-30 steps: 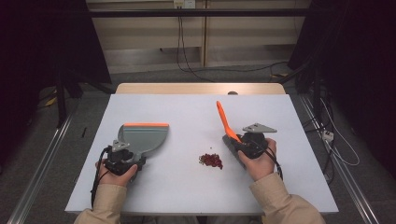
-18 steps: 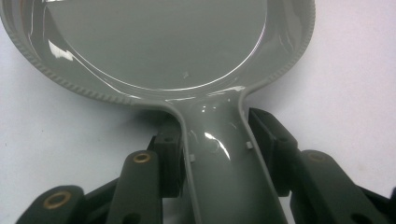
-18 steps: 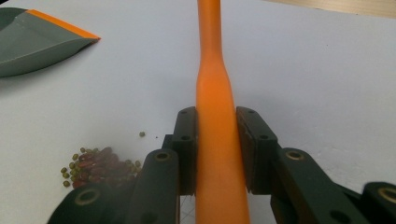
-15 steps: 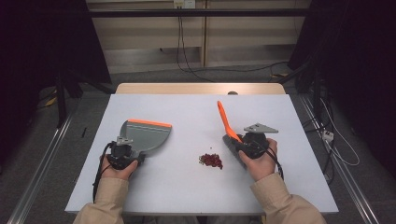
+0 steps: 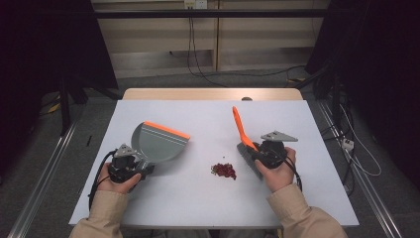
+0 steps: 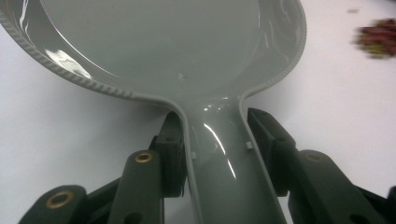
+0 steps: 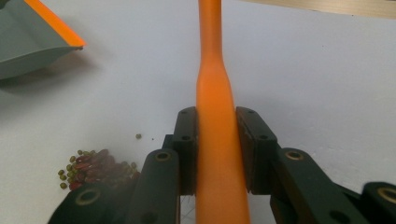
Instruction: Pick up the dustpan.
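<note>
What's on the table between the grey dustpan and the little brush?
A small pile of red and green beans lies between the dustpan and the brush, seen in the high view.

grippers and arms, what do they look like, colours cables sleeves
Both arms wear beige sleeves. The left claw and right claw are black, each topped by a grey three-cornered plate. Brass-coloured rivets dot the black jaws. A black cable trails from the left one.
</note>
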Available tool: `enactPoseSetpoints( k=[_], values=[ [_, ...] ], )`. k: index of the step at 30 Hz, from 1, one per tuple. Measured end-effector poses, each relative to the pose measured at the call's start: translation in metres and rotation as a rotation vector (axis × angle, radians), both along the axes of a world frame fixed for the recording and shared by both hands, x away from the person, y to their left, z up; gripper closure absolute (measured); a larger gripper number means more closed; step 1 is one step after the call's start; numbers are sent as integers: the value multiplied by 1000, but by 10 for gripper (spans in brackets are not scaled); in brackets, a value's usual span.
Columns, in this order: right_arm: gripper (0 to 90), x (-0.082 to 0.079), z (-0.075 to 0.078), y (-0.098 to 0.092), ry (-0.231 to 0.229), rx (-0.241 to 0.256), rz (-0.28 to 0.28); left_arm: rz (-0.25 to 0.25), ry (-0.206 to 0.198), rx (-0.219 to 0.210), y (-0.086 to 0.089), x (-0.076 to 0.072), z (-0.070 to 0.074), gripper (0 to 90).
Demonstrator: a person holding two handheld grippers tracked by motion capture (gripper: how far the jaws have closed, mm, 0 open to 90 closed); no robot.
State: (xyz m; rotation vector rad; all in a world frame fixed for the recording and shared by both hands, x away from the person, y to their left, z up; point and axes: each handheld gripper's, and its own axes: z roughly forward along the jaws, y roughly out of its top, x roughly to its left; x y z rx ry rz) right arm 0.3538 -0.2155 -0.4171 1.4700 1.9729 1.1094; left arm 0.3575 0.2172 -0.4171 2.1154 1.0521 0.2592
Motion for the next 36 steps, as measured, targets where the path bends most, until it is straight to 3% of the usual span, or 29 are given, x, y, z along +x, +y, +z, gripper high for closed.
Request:
enactPoseSetpoints(
  k=[4,9,14,17,30,36],
  values=[
    [715,0,-1,-1,-9,-1,3,-105,2,-12,-5,-6,4,600],
    [716,0,0,-4,-8,0,-3,-177,14,-19,-7,-14,3,600],
    [716,1,0,-4,-25,8,-7,-242,8,7,-8,-18,6,599],
    [716,2,-1,-2,-33,7,0,-293,30,14,-12,-23,5,600],
    [716,3,0,9,-54,-3,22,-416,71,33,-22,-35,-2,598],
    [716,3,-3,16,-57,-42,40,-466,89,27,-26,-38,-4,597]
  ],
)
